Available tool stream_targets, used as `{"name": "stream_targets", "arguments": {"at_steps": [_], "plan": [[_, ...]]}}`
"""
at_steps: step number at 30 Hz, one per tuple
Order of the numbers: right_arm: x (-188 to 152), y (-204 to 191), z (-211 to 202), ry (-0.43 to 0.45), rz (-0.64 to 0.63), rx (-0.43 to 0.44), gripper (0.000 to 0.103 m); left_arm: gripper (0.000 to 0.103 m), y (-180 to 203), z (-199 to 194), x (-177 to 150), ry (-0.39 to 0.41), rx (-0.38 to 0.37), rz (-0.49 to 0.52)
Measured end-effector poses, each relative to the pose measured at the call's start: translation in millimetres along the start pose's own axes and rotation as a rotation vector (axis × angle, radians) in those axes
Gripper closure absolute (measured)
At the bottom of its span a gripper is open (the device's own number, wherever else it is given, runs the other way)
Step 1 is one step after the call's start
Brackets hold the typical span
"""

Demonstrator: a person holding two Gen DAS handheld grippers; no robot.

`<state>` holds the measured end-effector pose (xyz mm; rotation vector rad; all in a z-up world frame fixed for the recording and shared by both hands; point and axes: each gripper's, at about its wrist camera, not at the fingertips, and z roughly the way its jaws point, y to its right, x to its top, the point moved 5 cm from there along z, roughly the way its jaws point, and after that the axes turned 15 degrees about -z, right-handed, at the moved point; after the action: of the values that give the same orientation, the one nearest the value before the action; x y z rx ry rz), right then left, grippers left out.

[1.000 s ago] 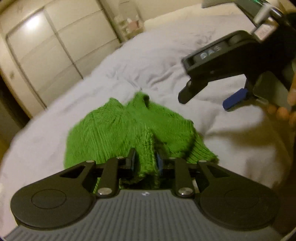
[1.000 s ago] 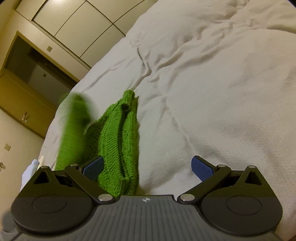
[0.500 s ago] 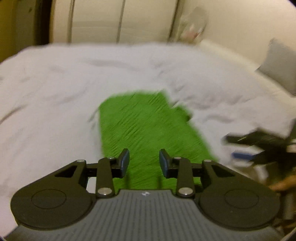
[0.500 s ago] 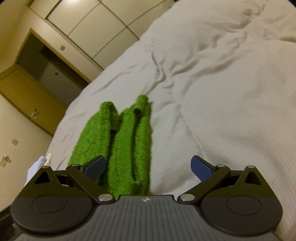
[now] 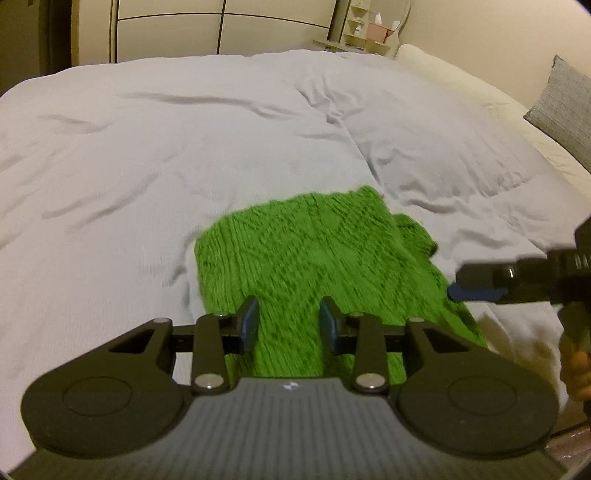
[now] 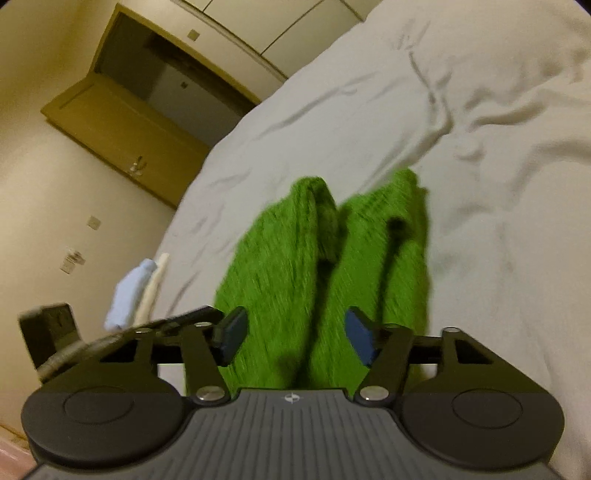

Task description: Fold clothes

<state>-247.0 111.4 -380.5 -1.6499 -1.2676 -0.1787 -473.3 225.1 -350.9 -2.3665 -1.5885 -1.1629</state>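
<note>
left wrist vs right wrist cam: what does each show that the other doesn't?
Left wrist only: the grey textured cushion at the far right, a small shelf unit with a pink box against the back wall, and the right gripper seen from the side, with fingers of the hand holding it.

Right wrist only: an open wooden door and a pale blue and cream folded stack at the bed's edge.

Both: the bright green knitted sweater lying on the white rumpled bedcover. Each camera's own jaws stand apart over the knit, not pressing it; the left gripper has just been opening, the right closing.
</note>
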Motion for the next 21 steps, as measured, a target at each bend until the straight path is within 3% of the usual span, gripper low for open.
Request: {"name": "stream_targets", "arguments": {"at_steps": [9,10,11,12,18,21], "plan": [[29,28,69,-0.051,0.106,0.071,0.036,0.07,-6,11,7,-0.017,-0.034,-0.008],[30,28,73,-0.056,0.102,0.072,0.047,0.071,-6,12,8,-0.023,-0.035,-0.011],[31,27,76,-0.06,0.096,0.076,0.068,0.07,-5,12,9,-0.029,-0.036,-0.012],[32,26,77,-0.058,0.09,0.079,0.079,0.07,-3,12,11,-0.03,-0.033,-0.01],[49,18,50,0.003,0.02,0.024,0.087,0.071,13,5,29,-0.035,-0.093,-0.039],[57,21,28,0.023,-0.001,-0.056,0.087,0.071,29,4,32,-0.022,-0.097,0.003]]}}
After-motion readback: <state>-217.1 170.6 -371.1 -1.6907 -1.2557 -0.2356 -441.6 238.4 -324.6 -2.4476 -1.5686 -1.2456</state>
